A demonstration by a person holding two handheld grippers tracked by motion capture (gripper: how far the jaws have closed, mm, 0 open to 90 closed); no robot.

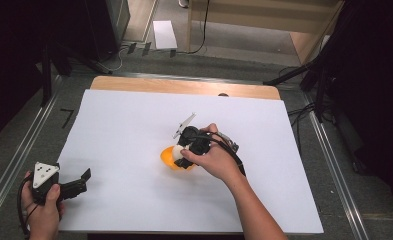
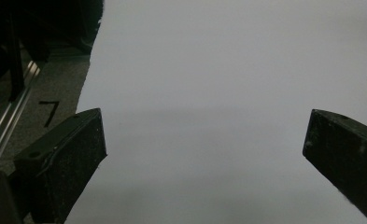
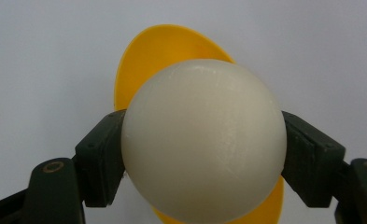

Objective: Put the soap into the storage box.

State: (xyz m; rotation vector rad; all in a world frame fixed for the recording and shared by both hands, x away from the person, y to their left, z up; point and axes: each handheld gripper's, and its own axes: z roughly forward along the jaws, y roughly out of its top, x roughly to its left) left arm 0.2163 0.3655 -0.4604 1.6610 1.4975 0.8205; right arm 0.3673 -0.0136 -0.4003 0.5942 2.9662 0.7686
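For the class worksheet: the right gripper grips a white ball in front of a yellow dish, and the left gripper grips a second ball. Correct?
Not quite. The left gripper holds nothing; the left gripper view shows its jaws wide apart over white paper. The right gripper does grip the white ball before the yellow dish.

Background stuff: a big white sheet [image 1: 134, 125] covers nearly the whole table, with just a strip of wooden tabletop [image 1: 184, 86] showing along the far edge. Grey floor [image 1: 14, 140] all round it, and a metal rail runs down the left side [image 1: 19, 155] and another down the right [image 1: 334, 165]. There's a black tape mark [image 1: 66, 117] on the floor just left of the sheet. Farther back, a white flat panel [image 1: 164, 34] lies on the floor next to a black cable [image 1: 201, 30] and some light wooden furniture [image 1: 264, 15]. Far right, black stand legs [image 1: 294, 75].
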